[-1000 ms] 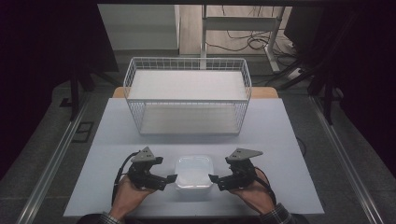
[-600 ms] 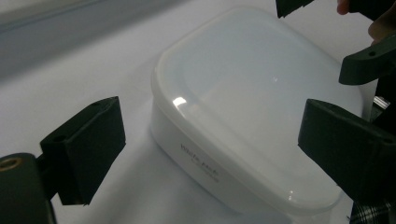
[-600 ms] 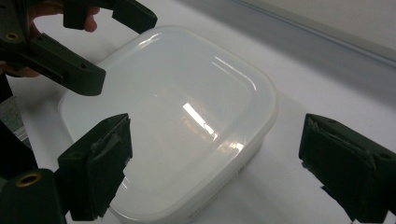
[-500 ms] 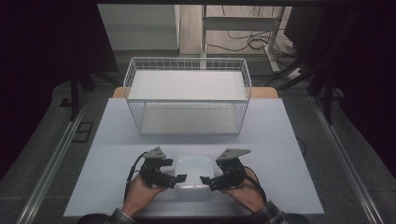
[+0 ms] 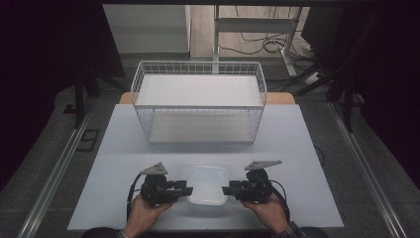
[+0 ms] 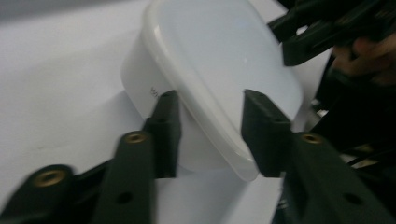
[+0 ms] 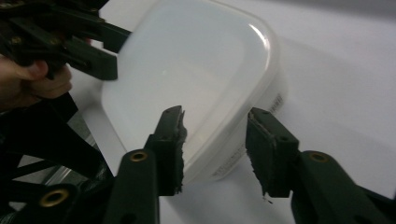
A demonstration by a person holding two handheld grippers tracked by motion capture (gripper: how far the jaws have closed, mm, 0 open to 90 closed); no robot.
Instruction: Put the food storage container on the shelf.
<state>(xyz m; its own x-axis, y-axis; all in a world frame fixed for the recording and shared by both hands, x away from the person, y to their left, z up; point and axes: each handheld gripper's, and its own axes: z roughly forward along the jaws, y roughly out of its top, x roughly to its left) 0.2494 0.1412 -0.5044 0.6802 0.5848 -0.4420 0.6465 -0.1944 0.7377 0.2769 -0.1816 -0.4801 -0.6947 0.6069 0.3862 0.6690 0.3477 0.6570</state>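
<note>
- One white, rounded-square translucent plastic container (image 5: pixel 208 184) with a smooth lid sits low in the high view's centre, on the pale matte table (image 5: pixel 307 148).
- Two black grippers: the left gripper (image 5: pixel 185 190) and right gripper (image 5: pixel 229 190) flank it, each with jaws parted astride the lid's rim, neither clamped.
- One white wire basket (image 5: pixel 198 99), a rectangular grid, stands at upper centre.

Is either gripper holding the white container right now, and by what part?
Neither grips it yet. The left gripper and right gripper are open, each straddling the lidded container's rim on opposite sides.
</note>
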